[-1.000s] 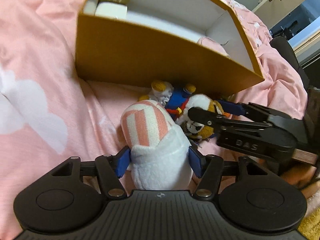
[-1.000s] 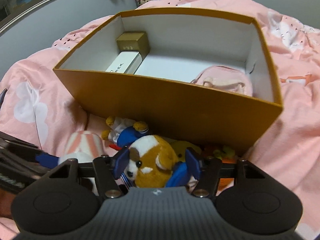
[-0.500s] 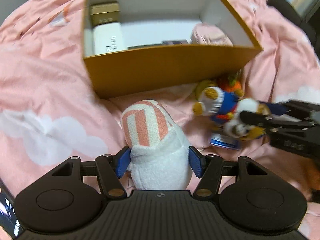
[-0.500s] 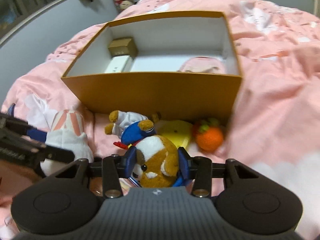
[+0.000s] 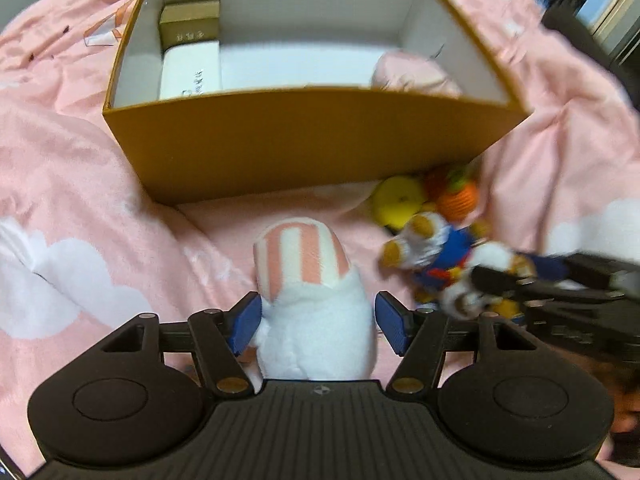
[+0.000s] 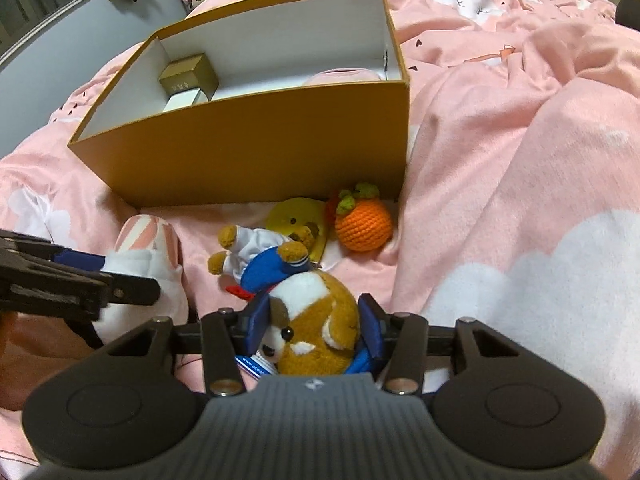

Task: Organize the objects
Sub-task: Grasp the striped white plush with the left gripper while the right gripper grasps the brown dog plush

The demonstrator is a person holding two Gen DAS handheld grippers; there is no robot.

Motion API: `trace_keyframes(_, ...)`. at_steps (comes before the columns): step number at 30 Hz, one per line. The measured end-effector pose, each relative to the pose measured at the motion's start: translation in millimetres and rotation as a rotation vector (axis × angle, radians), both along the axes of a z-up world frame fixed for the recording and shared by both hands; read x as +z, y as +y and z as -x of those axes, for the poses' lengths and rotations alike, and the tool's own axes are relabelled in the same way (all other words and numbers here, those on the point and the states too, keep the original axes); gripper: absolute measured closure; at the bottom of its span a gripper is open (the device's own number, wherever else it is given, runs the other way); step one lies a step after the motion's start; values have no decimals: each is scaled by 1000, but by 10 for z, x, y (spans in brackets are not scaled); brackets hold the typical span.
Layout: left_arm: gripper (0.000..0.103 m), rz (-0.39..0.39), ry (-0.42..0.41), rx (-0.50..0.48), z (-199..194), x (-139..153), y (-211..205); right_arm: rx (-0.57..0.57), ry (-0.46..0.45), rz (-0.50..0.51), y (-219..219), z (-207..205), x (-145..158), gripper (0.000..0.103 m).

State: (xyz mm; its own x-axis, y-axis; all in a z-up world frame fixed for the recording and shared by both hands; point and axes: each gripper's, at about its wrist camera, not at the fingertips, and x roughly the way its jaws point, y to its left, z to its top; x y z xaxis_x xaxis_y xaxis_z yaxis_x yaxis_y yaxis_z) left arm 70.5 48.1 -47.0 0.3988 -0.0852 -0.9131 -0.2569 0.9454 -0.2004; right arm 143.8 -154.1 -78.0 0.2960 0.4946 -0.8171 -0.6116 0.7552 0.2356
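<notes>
A pink bedspread with white cloud prints is shown; it carries everything else. An open mustard-coloured cardboard box is set on it with its long axis running across both views. A gold carton and a white carton are seen at its left end and a pink pouch at its right end.

Before the box's near wall, the striped plush is seen with its long axis pointing away from the left wrist camera toward that wall, its pink-and-white striped end leading. It is held by its white body between the blue pads of the left gripper, whose jaws stand at about mid-width and are opening slightly.

To its right, the dog plush is pinched at the head by the right gripper. Its blue-and-white body trails toward the box, paws foremost. These jaws are narrower and are opening a little, with the pads against the head.

At the foot of the box's near right corner, a crocheted orange is seen just beside a yellow plush.
</notes>
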Motion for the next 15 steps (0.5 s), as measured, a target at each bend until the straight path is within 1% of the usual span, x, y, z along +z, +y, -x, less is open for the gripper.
trace_keyframes(2,30,89,-37,-18,20,38,26,-4,8,-8,-24,-7,-3,51)
trace_keyframes(3,31,149,-62,-32,41,45,46,-5,11,-11,-23,-14,-3,51)
trace_keyframes(5,35,237,-94,-43,54,28,74,-7,16,-15,-25,-25,-1,51)
trace_keyframes(6,35,268,-100,-45,51,4,88,-9,17,-15,-24,-29,0,51)
trace_keyframes(7,36,280,-107,-46,42,-24,99,-10,19,-15,-28,-31,0,51)
trace_keyframes(9,40,263,-121,-30,46,-37,102,-11,21,-14,-26,-36,-1,51)
trace_keyframes(10,45,258,-128,-27,45,-37,111,-10,20,-13,-23,-34,-1,51)
trace_keyframes(12,46,284,-147,-38,60,-26,125,-7,16,-7,-18,-28,3,51)
trace_keyframes(14,50,323,-166,-74,87,-26,135,-5,17,-5,-17,-30,2,50)
trace_keyframes(15,51,340,-169,-96,92,-25,133,-5,17,-5,-18,-31,3,50)
